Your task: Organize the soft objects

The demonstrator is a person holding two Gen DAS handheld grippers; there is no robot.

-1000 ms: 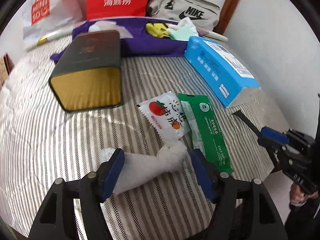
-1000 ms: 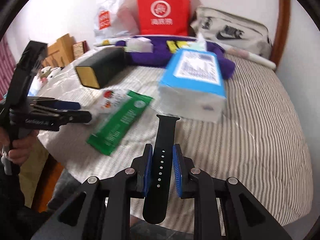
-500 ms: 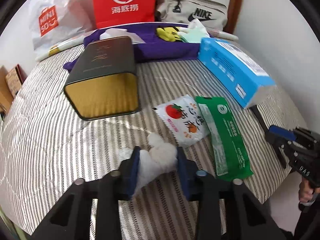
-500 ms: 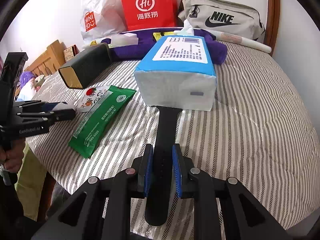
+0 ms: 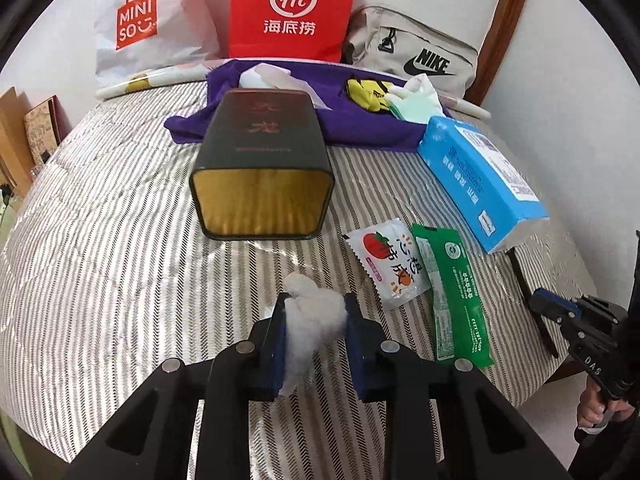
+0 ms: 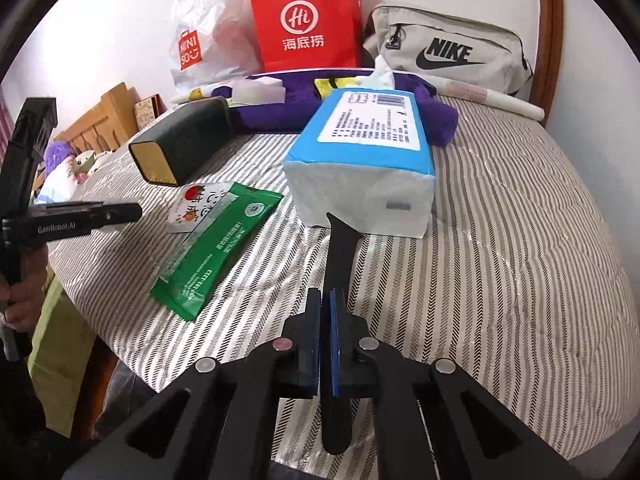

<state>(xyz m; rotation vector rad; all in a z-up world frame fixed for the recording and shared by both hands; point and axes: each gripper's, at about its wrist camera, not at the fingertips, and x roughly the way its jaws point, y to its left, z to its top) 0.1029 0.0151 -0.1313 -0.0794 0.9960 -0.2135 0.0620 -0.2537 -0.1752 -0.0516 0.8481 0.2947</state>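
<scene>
Both grippers closed since earlier: your left gripper (image 5: 314,314) fingers pinching white cloth (image 5: 312,326), right gripper (image 6: 325,312) fingers pinching black strap (image 6: 338,256). Grasp step done; next, lift clear of bed (image 6: 500,260).

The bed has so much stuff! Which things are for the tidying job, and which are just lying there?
For the job: white fluffy wad in left gripper; black strap in right gripper.

Lying about: tissue pack, green packet, dark tin, red bag.
</scene>
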